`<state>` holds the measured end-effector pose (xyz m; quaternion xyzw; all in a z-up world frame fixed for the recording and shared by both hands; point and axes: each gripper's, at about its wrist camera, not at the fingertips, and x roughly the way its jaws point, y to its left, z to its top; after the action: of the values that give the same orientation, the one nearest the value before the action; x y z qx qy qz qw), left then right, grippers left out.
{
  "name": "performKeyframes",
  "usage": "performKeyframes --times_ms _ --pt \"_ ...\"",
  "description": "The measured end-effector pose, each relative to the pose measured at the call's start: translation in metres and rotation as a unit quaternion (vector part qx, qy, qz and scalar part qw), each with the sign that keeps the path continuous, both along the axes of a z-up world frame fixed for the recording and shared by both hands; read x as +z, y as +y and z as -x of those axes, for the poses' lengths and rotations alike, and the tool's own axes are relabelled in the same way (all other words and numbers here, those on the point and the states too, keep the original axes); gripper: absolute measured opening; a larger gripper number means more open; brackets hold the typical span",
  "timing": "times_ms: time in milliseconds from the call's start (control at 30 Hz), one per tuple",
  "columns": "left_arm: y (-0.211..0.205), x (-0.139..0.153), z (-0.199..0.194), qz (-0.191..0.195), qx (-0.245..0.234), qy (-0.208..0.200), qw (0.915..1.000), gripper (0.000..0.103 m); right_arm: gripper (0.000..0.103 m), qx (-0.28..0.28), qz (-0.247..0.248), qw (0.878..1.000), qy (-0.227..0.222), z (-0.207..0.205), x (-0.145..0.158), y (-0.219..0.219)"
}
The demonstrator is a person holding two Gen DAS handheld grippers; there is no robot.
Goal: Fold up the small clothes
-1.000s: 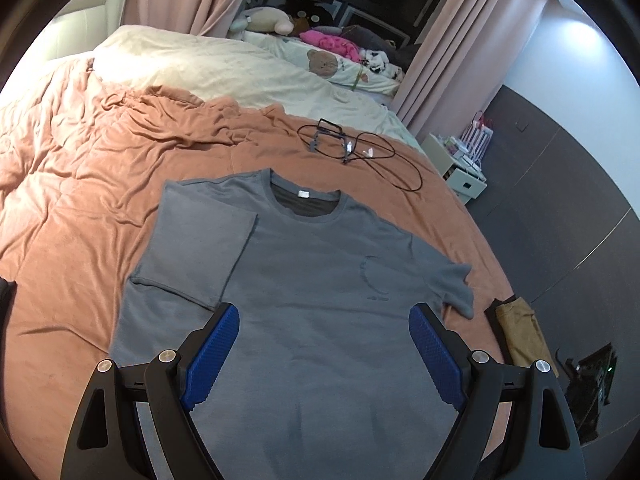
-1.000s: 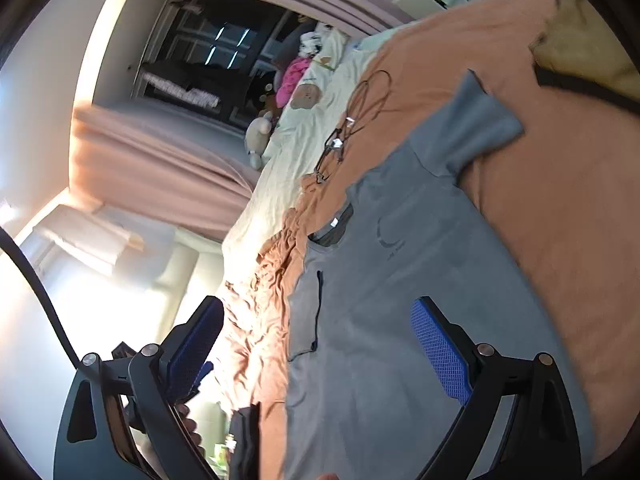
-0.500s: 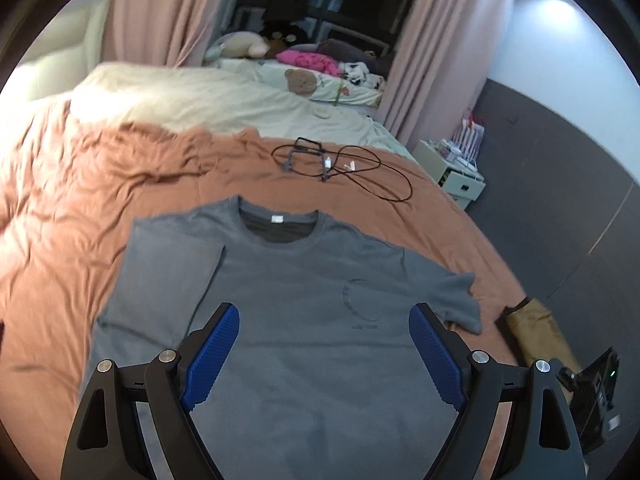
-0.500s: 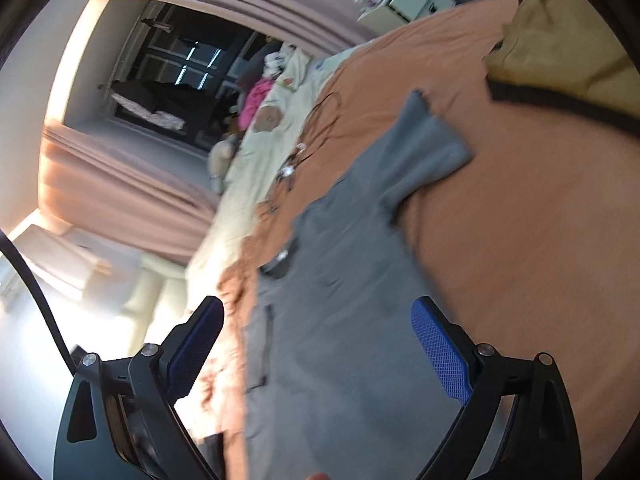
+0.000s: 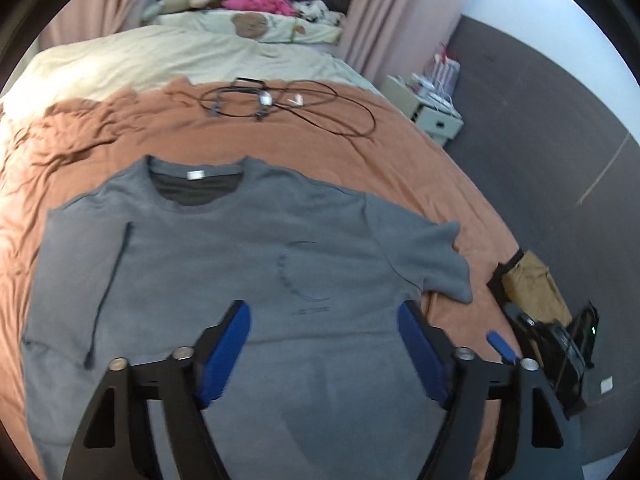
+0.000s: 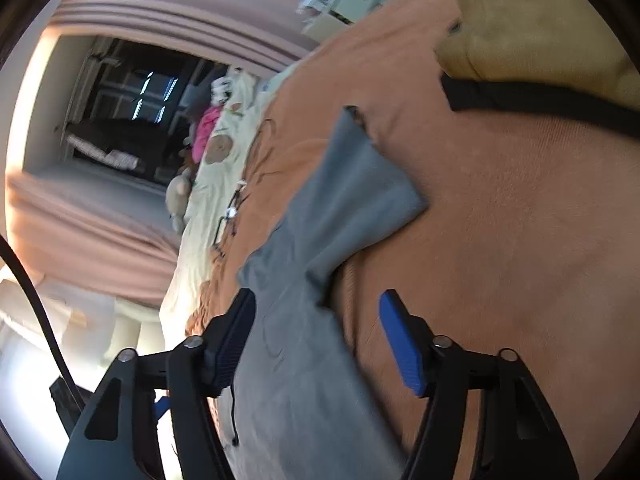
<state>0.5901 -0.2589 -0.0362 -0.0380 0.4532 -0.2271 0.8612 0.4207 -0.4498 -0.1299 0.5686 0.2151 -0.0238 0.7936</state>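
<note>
A grey T-shirt (image 5: 248, 280) lies face up on an orange bedspread (image 5: 360, 160), collar away from me. Its left sleeve is folded in over the body; its right sleeve (image 5: 424, 256) lies spread out. My left gripper (image 5: 324, 344) is open and empty, hovering above the shirt's middle. In the right wrist view the same shirt (image 6: 304, 360) runs under my right gripper (image 6: 316, 336), which is open and empty close above the shirt, just below the spread sleeve (image 6: 352, 196). The view is rolled sideways and blurred.
A black cable and frame (image 5: 280, 100) lie beyond the collar. A mustard and black garment (image 5: 536, 284) lies at the bed's right edge, also in the right wrist view (image 6: 540, 32). Pillows and soft toys (image 5: 248, 24) lie at the far end. A white nightstand (image 5: 432, 116) stands right.
Both grippers moved toward the shirt's right side. The right gripper dropped close to the spread sleeve. The jaws of both look slightly narrower than before.
</note>
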Motion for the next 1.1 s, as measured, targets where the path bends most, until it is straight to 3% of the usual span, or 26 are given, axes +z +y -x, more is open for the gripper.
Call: performKeyframes --times_ms 267,433,667,900,1033,1100 --pt "-0.050 -0.028 -0.028 -0.020 -0.032 0.012 0.9992 0.041 0.060 0.001 -0.014 0.999 0.051 -0.033 -0.007 -0.001" --pt "-0.074 -0.045 -0.041 -0.019 -0.043 0.022 0.9986 0.025 0.056 -0.020 0.001 0.997 0.068 -0.043 0.012 -0.009" --pt "-0.111 -0.067 -0.054 -0.021 -0.071 0.035 0.9967 0.023 0.034 -0.043 -0.002 0.995 0.093 -0.055 0.017 -0.010" --pt "-0.148 -0.088 -0.057 -0.018 -0.099 0.052 0.9936 0.015 0.026 -0.036 0.003 0.996 0.077 -0.061 0.016 -0.009" --pt "-0.165 -0.101 -0.054 -0.029 -0.115 0.060 0.9911 0.011 0.006 -0.027 -0.008 0.998 0.054 -0.061 0.015 -0.011" --pt "-0.170 -0.107 -0.055 -0.030 -0.117 0.068 0.9903 0.009 0.005 -0.025 -0.012 0.999 0.035 -0.058 0.018 -0.014"
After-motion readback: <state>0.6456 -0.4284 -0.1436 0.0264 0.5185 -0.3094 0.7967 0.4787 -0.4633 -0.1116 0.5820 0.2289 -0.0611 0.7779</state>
